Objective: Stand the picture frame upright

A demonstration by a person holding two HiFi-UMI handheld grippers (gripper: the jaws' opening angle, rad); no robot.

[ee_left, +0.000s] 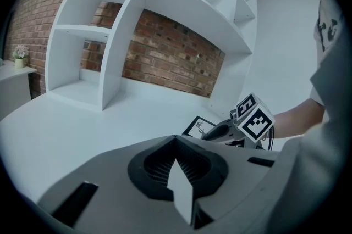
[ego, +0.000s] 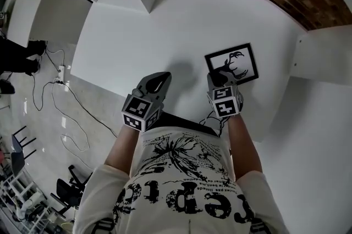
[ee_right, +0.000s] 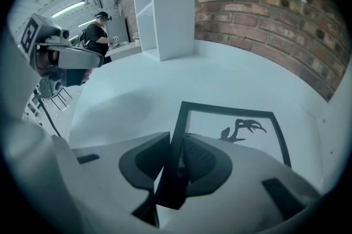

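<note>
A picture frame (ego: 234, 64) lies on the white table (ego: 137, 35) in the head view, its long sides running across the scene and tipped a little up toward the right, with the deer-antler print facing the camera. The right gripper (ego: 219, 80) reaches it from the near side and covers its near-left corner, while the left gripper (ego: 157, 82) hovers over bare tabletop, well apart from the frame on its left, so the right hand is plainly the nearer one. In the left gripper view, the left gripper (ee_left: 179, 172) has its jaws pressed together with nothing between them; the picture frame (ee_left: 199, 127) shows only as a small dark-edged corner ahead and to the right, just beside the right gripper (ee_left: 220, 131). In the right gripper view, the right gripper (ee_right: 176, 164) has its jaws closed on the black left rail of the picture frame (ee_right: 231, 126), which runs straight away from the jaws, the rest of the frame spreading off to the right. Whether the frame rests fully flat cannot be told. Standing it up likely means swinging its far edge upward about this held rail.
</note>
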